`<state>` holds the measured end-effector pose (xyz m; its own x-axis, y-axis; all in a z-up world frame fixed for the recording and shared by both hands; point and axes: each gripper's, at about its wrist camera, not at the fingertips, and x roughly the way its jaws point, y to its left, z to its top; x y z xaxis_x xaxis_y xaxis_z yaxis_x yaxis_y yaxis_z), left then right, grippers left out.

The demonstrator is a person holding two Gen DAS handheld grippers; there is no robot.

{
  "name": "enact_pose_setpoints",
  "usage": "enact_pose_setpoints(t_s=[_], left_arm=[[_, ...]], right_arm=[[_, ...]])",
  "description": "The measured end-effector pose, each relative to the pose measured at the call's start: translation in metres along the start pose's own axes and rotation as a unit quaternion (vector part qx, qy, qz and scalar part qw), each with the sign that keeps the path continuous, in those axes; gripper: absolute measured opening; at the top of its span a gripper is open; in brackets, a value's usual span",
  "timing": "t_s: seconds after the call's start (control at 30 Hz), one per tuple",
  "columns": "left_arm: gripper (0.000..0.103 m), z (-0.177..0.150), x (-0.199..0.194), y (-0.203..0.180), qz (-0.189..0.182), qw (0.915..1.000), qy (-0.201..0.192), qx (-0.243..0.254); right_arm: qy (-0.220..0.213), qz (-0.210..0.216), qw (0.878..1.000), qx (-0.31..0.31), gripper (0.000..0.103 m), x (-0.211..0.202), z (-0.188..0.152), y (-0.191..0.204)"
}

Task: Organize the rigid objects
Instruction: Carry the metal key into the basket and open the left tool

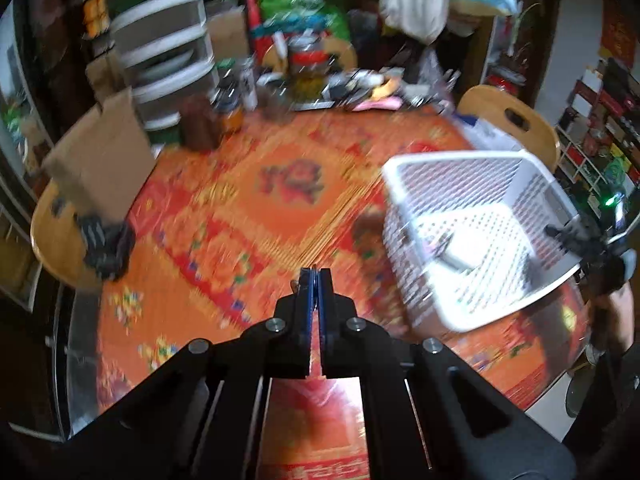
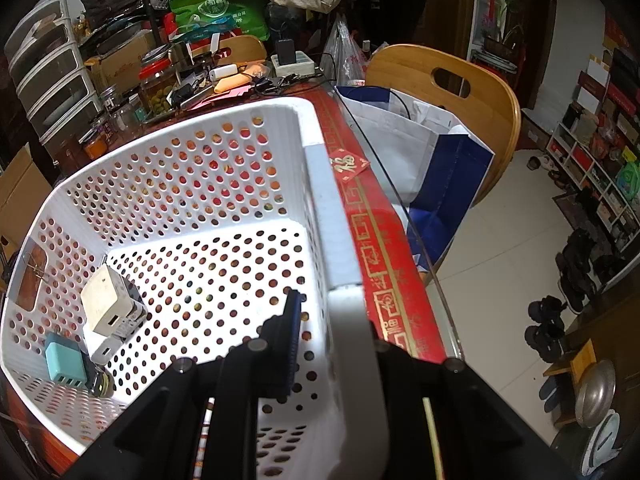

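Observation:
A white perforated plastic basket (image 2: 332, 208) is tilted above the red patterned table; it also shows at the right in the left wrist view (image 1: 472, 164). My right gripper (image 2: 332, 320) is shut on the basket's right rim, one finger (image 2: 290, 340) inside the wall. In the basket's low corner lie a white charger (image 2: 106, 300), a second white charger (image 2: 105, 350) and a teal USB charger (image 2: 64, 362). My left gripper (image 1: 316, 280) is shut and empty above the table's middle. The left view is motion-blurred.
A cardboard box (image 1: 100, 160) and a black object (image 1: 106, 248) sit at the table's left. Jars, drawers (image 1: 160, 52) and clutter line the far edge. A wooden chair (image 2: 448, 92) with a white-blue bag (image 2: 420, 152) stands beyond the right edge.

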<state>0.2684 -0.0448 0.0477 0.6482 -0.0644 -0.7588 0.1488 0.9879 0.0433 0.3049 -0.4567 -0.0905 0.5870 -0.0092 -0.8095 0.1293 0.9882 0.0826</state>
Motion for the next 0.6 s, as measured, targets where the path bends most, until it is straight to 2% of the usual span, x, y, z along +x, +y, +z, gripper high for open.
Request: enact_pose_setpoints(t_s=[0.13,0.3,0.43,0.6], left_arm=[[0.002,0.028,-0.013,-0.044,-0.037,0.9990,-0.014,0.022],[0.002,0.044,-0.007,-0.097,-0.066,0.9965,-0.010,0.049],[0.002,0.046,0.025,-0.130,-0.075,0.9950,0.027,0.060],[0.002,0.032,0.084,-0.156,-0.062,0.9915,0.088,0.073]], right_arm=[[-0.001,0.003,1.000,0.001,0.015,0.000,0.001,-0.001],[0.000,0.005,1.000,0.002,0.015,0.000,0.001,-0.001],[0.000,0.004,1.000,0.002,0.015,0.000,0.000,-0.002],[0.000,0.005,1.000,0.002,0.015,0.000,-0.001,-0.001]])
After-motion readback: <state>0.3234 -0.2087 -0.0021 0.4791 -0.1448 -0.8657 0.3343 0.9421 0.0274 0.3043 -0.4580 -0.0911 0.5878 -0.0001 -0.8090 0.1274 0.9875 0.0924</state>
